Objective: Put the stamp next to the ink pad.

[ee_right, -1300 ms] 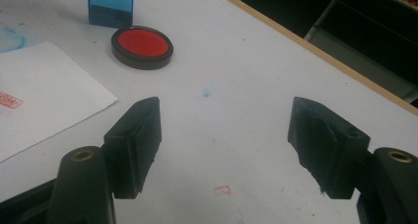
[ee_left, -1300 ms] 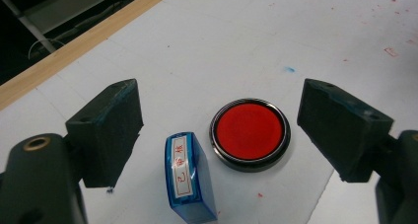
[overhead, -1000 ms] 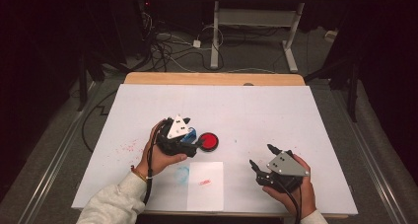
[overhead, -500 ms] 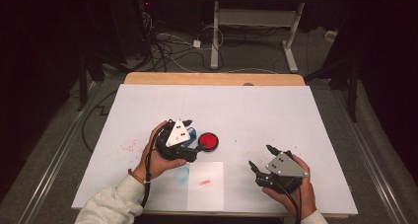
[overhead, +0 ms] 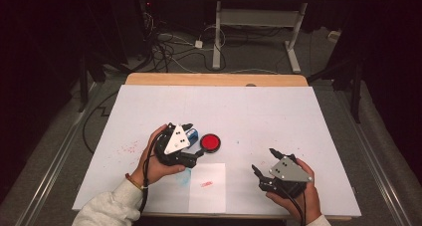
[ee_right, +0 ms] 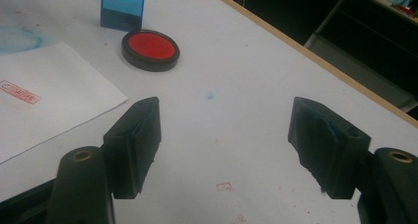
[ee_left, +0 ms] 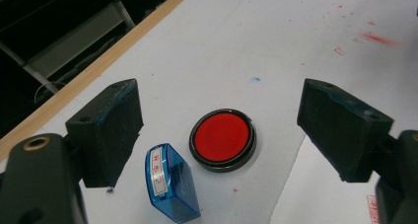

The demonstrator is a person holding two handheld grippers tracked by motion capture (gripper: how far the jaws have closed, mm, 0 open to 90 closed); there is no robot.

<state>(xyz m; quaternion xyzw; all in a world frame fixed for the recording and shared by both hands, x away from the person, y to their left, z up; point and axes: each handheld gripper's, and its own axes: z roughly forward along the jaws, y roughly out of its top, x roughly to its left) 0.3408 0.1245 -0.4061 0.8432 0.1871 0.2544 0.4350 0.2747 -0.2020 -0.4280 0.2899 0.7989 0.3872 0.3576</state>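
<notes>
A blue stamp [ee_left: 170, 184] stands on the white table cover, just left of a round red ink pad [ee_left: 223, 139] in a black rim. My left gripper [ee_left: 224, 128] is open just short of both, with nothing between its jaws. In the high view the left gripper [overhead: 195, 142] sits beside the stamp [overhead: 193, 135] and the pad [overhead: 210, 142]. My right gripper [overhead: 263, 161] hovers open and empty near the front right. Its own view shows the right gripper [ee_right: 226, 145], the stamp [ee_right: 122, 8] and the pad [ee_right: 150, 49] farther off.
A white paper sheet [overhead: 206, 186] lies at the front edge with a red stamped mark [overhead: 206, 184] on it. Red specks [overhead: 127, 149] and a blue smudge [overhead: 183, 176] stain the cover. A wooden table edge [overhead: 214, 79] runs along the far side.
My left gripper has drawn back a little toward the person, away from the blue stamp, which stays put. The right gripper has hardly moved.
</notes>
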